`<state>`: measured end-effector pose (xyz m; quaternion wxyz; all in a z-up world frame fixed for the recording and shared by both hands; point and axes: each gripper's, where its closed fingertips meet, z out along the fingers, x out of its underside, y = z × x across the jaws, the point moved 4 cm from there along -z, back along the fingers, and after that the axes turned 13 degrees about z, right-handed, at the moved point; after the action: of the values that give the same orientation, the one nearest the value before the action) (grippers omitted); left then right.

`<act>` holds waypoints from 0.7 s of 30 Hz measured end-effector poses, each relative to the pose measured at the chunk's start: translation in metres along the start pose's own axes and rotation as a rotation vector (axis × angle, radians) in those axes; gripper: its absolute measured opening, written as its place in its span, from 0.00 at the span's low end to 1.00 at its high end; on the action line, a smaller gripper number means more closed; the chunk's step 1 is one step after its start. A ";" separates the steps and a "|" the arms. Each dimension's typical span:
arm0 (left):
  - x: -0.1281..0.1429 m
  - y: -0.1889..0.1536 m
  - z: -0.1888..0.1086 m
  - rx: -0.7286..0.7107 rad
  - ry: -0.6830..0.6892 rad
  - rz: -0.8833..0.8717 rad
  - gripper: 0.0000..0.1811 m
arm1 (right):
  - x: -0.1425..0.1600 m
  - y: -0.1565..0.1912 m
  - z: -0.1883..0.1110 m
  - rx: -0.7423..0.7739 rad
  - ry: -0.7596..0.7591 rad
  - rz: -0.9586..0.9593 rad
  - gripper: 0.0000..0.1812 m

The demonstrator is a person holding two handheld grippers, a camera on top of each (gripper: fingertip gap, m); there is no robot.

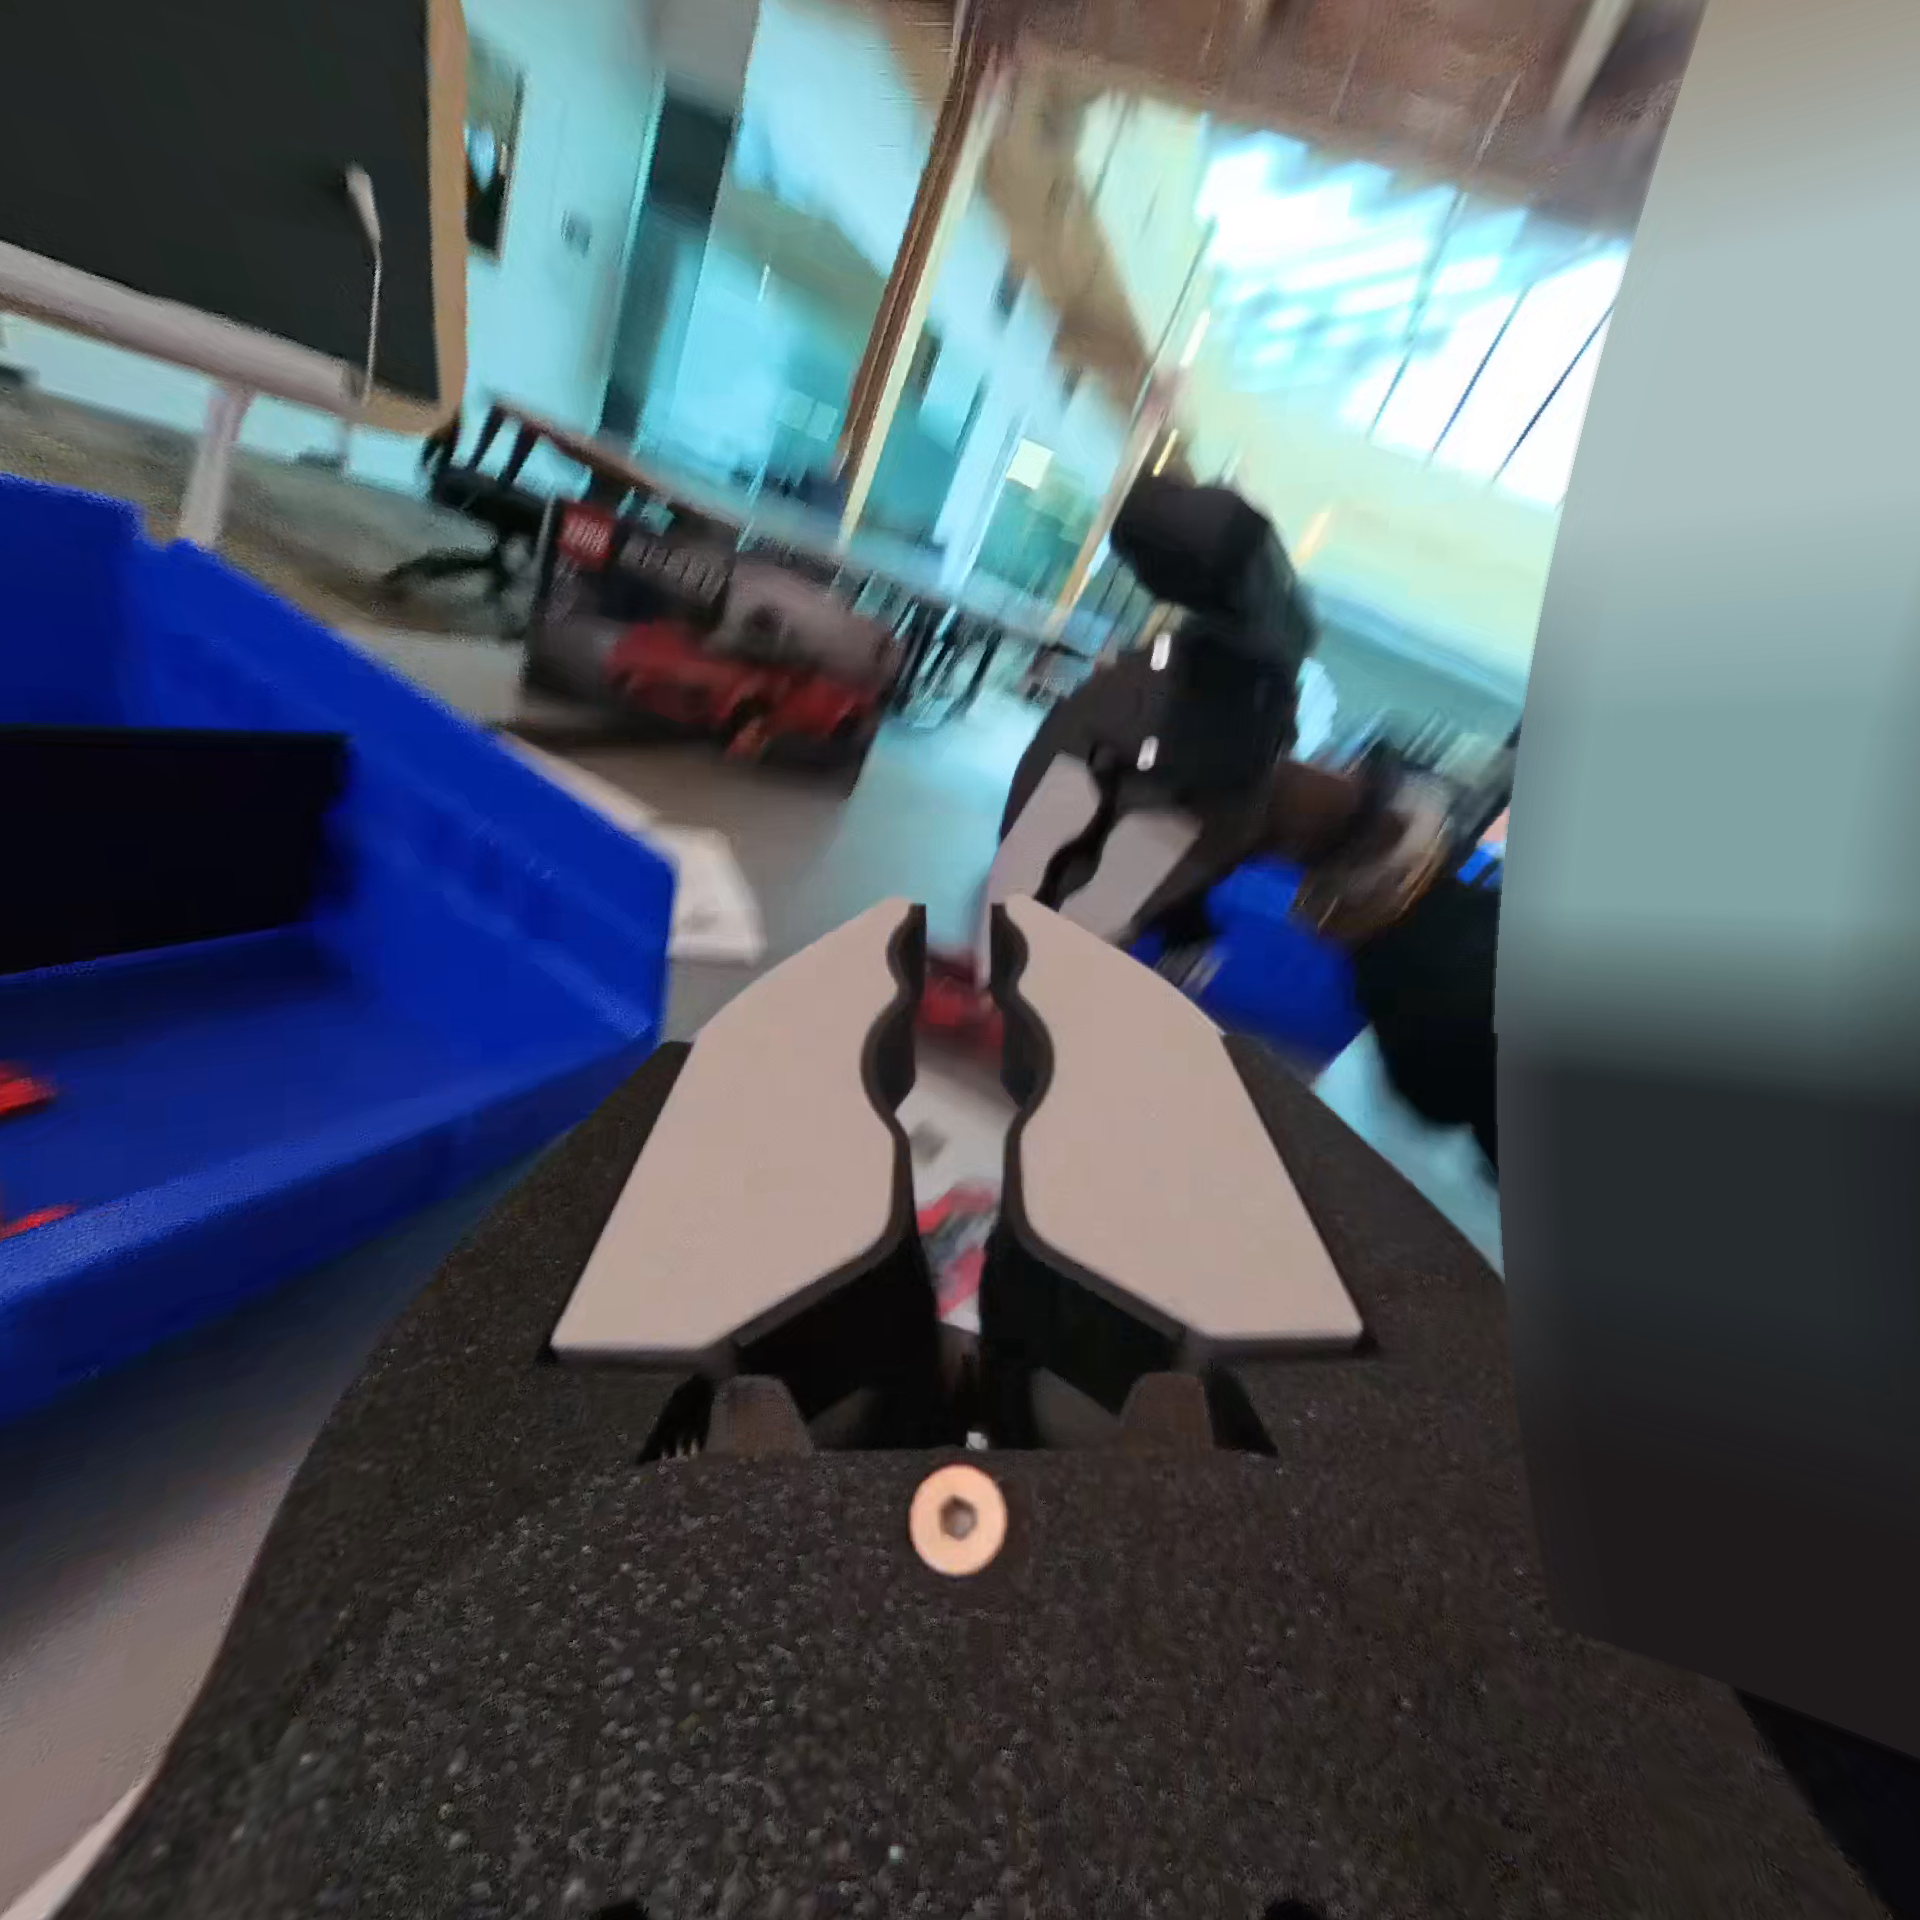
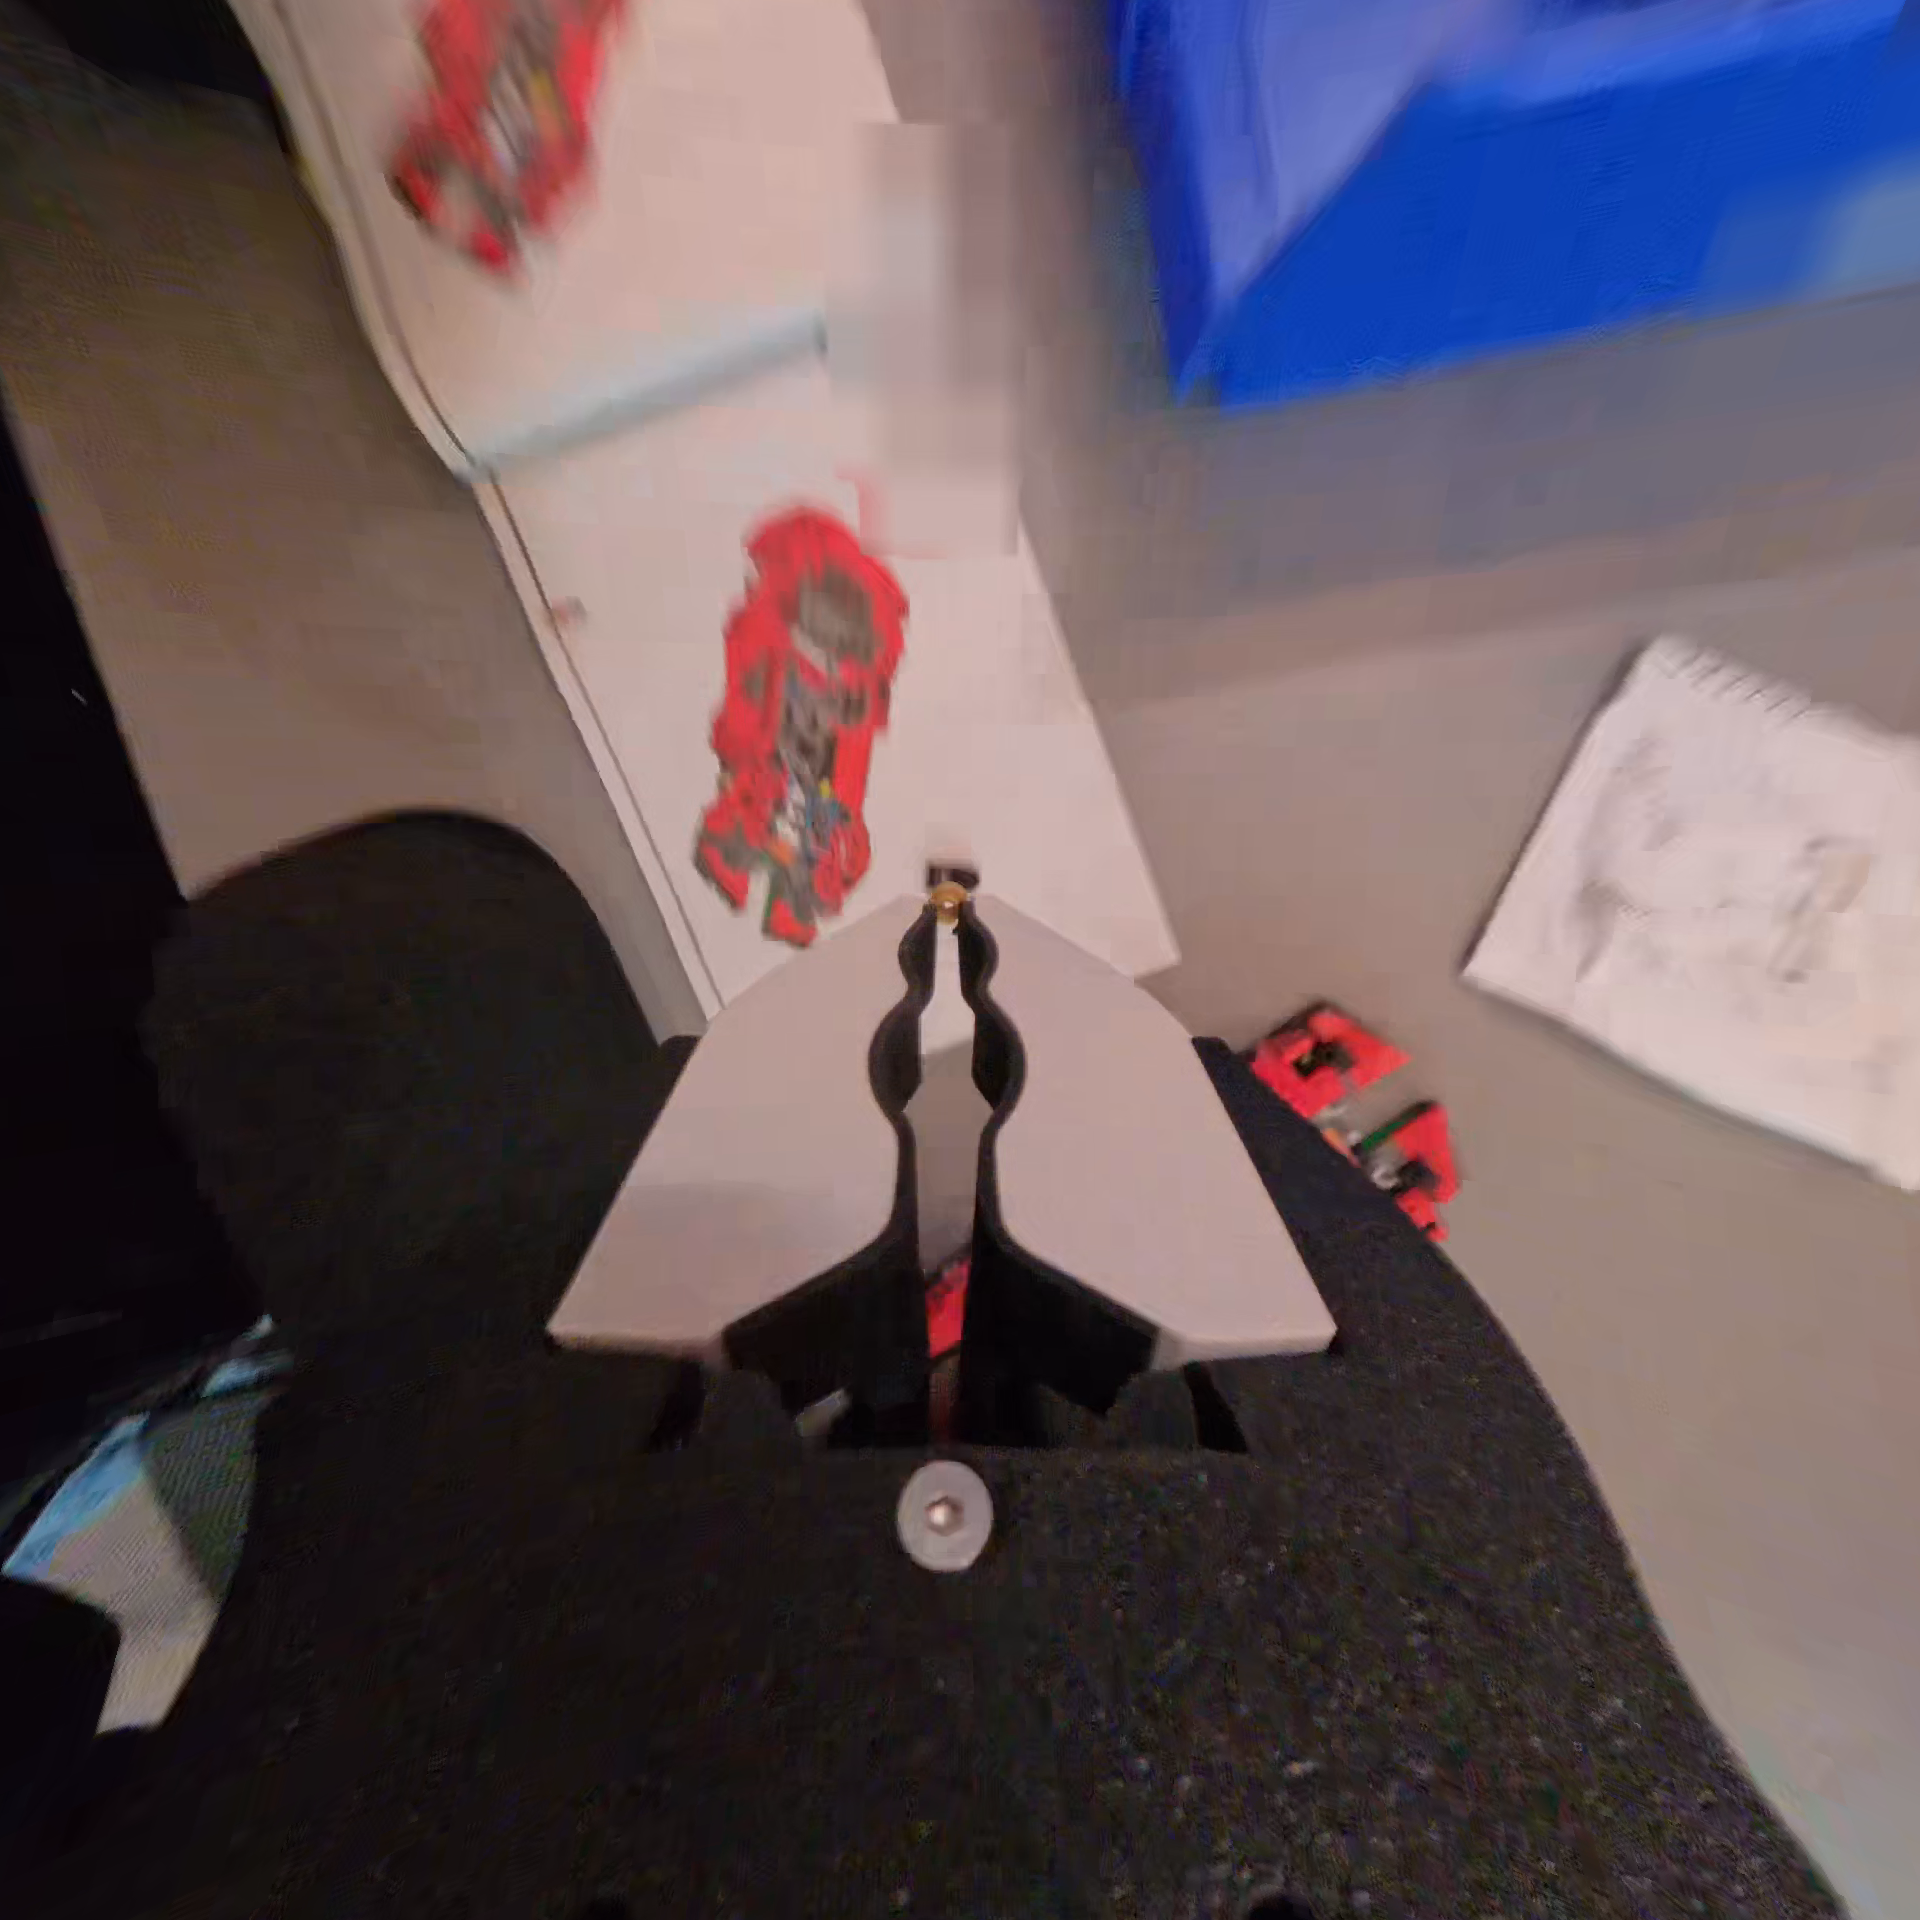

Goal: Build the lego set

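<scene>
Between your right gripper's grey fingers, at the very tips, sits a tiny brass-coloured round piece, pinched. Just beyond it on the grey table lies the red brick-built car, blurred, on a white sheet; small red brick assemblies rest to the right, near a white crumpled paper. Your left gripper has its jaws slightly parted, grasping nothing. Beside it stands a blue plastic bin.
</scene>
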<state>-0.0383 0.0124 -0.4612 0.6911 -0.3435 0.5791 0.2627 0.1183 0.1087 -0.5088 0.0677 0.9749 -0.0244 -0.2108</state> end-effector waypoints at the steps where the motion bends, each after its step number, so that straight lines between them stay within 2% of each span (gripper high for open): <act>1: 0.011 -0.001 -0.001 -0.013 0.102 0.087 0.05 | 0.008 -0.005 0.012 -0.010 0.083 0.015 0.02; 4: 0.032 -0.006 0.000 0.003 0.278 0.215 0.05 | 0.020 -0.016 0.038 0.013 0.259 -0.027 0.02; 7: 0.043 -0.012 0.001 0.035 0.336 0.252 0.05 | 0.020 -0.018 0.049 0.016 0.310 -0.081 0.02; 11: 0.049 -0.013 0.001 0.053 0.351 0.268 0.05 | 0.021 -0.021 0.052 0.041 0.346 -0.100 0.03; 21: 0.040 -0.005 -0.006 0.032 0.321 0.319 0.05 | 0.020 -0.024 0.057 0.032 0.361 -0.078 0.05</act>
<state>-0.0310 0.0029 -0.5002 0.5451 -0.2740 0.7327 0.3016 0.1137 0.1239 -0.5716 0.0472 0.9980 0.0229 -0.0342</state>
